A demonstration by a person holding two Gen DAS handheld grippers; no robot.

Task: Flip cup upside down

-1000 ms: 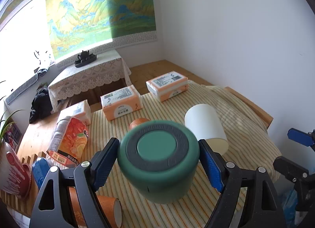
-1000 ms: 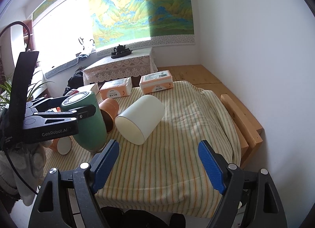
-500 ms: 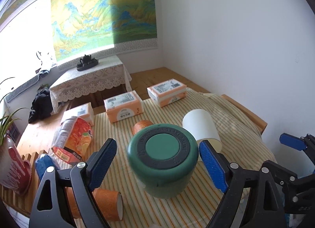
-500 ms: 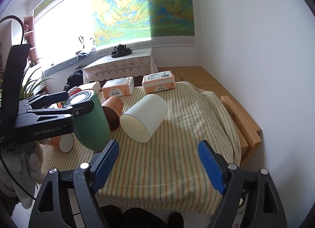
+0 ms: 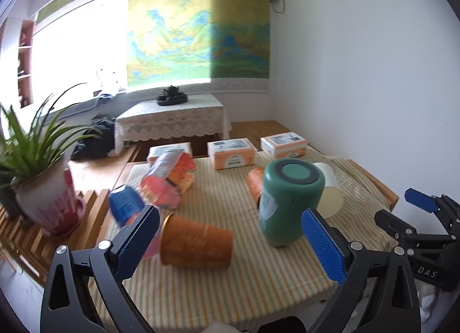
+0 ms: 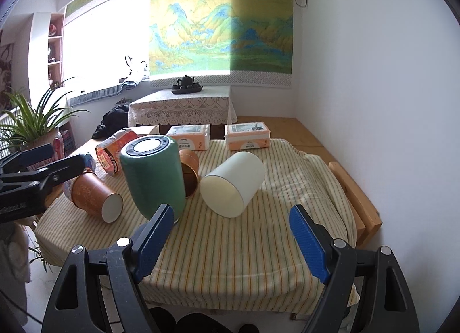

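Retreat is what the left wrist view is showing: the left gripper, which 1 second ago was bracketing the green cup with a pad on either side, is now backing away with its jaws wide apart and nothing between them. The cup is standing on the striped tablecloth ahead of the blue pads, base up, its mouth down on the cloth, leaning slightly in this fisheye picture. That suggests the flip is essentially finished and only the withdrawal is left. The cup is dark green and cylindrical, with a grey ring around a green disc on its upturned base and a pale label on its side. An orange paper cup is lying on its side just in front of the left gripper, and a white cup is lying behind the green one.

In the right wrist view, the right gripper is hovering over the near table edge, jaws apart and empty, much as it was 1 second ago. The green cup is standing free, clear of the left gripper, which is now sitting well to its left rather than around it. The white cup is lying on its side just to the right, apart from it.
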